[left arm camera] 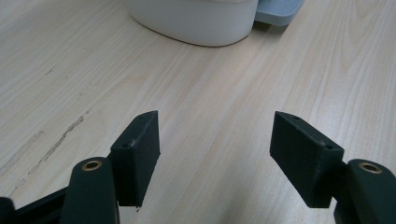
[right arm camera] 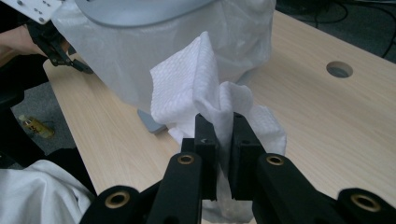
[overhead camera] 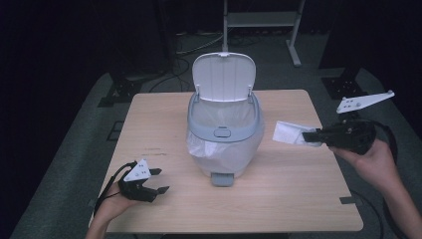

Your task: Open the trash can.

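Observation:
A white pedal bin [overhead camera: 225, 133] stands mid-table with its lid [overhead camera: 224, 77] raised and a clear liner bag [right arm camera: 196, 42] hanging over its rim. My right gripper [overhead camera: 309, 136] hovers to the right of the bin, shut on a crumpled white paper towel [overhead camera: 289, 133] that sticks out toward the bin. In the right gripper view the paper towel [right arm camera: 198, 88] is pinched between the jaws [right arm camera: 224, 158]. My left gripper [overhead camera: 158, 180] rests low at the table's front left, open, nothing between its fingers [left arm camera: 140, 149]. The bin's base [left arm camera: 196, 21] lies ahead of it.
The bin's grey foot pedal [overhead camera: 221, 179] points at the front edge. The wooden table [overhead camera: 149, 119] has a cable hole [right arm camera: 339, 69] near its far side. Metal stand legs [overhead camera: 293, 35] and cables lie on the dark floor behind.

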The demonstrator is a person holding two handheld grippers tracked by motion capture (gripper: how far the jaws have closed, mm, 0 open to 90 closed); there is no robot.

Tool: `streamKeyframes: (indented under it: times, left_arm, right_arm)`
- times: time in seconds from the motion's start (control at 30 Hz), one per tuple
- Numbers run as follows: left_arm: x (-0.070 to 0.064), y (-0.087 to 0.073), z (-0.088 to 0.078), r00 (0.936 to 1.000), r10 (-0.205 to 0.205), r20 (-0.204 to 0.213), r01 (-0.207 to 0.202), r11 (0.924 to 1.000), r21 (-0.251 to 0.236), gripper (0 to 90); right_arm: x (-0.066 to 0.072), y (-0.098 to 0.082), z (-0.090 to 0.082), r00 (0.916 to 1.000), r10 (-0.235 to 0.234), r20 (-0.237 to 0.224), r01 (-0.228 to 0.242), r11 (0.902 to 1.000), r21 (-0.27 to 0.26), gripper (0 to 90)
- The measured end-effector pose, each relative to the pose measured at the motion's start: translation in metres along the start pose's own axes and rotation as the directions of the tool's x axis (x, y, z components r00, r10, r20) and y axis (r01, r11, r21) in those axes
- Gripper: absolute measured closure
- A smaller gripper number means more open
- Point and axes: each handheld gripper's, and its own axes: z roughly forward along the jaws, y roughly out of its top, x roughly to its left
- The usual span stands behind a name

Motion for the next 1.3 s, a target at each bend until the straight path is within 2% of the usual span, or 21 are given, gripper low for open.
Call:
streamKeyframes:
  times: [0.23, 0.3, 0.6, 1.0, 1.3]
  left_arm:
    - [0.0, -0.002, 0.001, 0.9999, -0.002, -0.01, 0.002, 1.0, 0.001, 30.7]
    - [0.0, -0.003, 0.001, 0.9999, -0.009, -0.011, 0.009, 1.0, -0.002, 30.4]
    - [0.0, -0.004, 0.001, 0.9998, -0.009, -0.016, 0.009, 0.9999, 0.006, 29.1]
    - [-0.001, -0.004, 0.001, 0.9997, -0.017, -0.017, 0.017, 0.9998, 0.005, 29.0]
    - [0.0, -0.006, 0.0, 0.9997, -0.013, -0.021, 0.013, 0.9998, 0.012, 29.0]
  right_arm:
    - [0.002, 0.011, -0.004, 0.9999, -0.01, -0.011, 0.01, 0.9999, -0.011, 83.4]
    - [0.001, 0.014, -0.006, 0.9996, -0.007, -0.027, 0.007, 0.9998, -0.021, 83.3]
    - [0.003, 0.027, -0.008, 0.9992, -0.019, -0.034, 0.018, 0.9996, -0.023, 83.3]
    - [0.016, 0.057, -0.013, 0.9968, -0.07, -0.037, 0.069, 0.9972, -0.026, 83.2]
    - [0.026, 0.078, -0.013, 0.9927, -0.106, -0.058, 0.103, 0.9938, -0.041, 83.1]
